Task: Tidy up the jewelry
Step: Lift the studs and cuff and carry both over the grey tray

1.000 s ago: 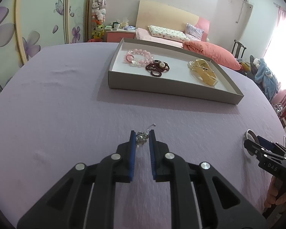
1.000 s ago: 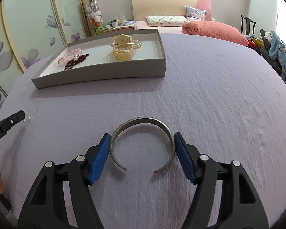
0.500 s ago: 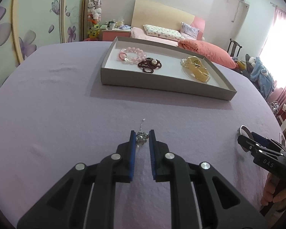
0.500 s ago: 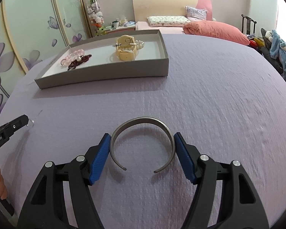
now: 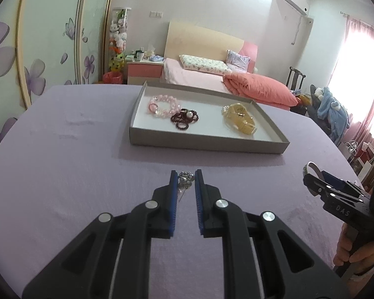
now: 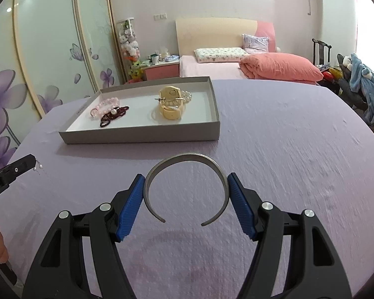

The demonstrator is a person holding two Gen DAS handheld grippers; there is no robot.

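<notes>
A: What is the left claw (image 5: 186, 183) holding?

B: A small silver trinket (image 5: 185, 180), pinched between its narrow blue pads at lower centre of the left wrist view. It is too small to name; a thin pin hangs beneath it. From the right wrist view it shows only as a pale bead at the far left edge.

A: And the right claw (image 6: 187, 200)?

B: Its pads press from both sides on an open grey metal bangle (image 6: 185, 172), gap toward the camera, centre of its frame. In the left wrist view only a sliver of it shows at the right edge.

A: The rest of the jewelry?

B: In a shallow grey tray (image 5: 207, 145) ahead: a pink bead bracelet (image 5: 163, 104), dark red bead bracelets (image 5: 184, 119), and a yellowish piece (image 5: 240, 121) hard to make out, with pearls behind it.

A: The surface?

B: A counter (image 6: 286, 149) under lilac cloth. Beyond stand a bed (image 6: 212, 67) with a coral duvet and wardrobe doors with purple flowers.
</notes>
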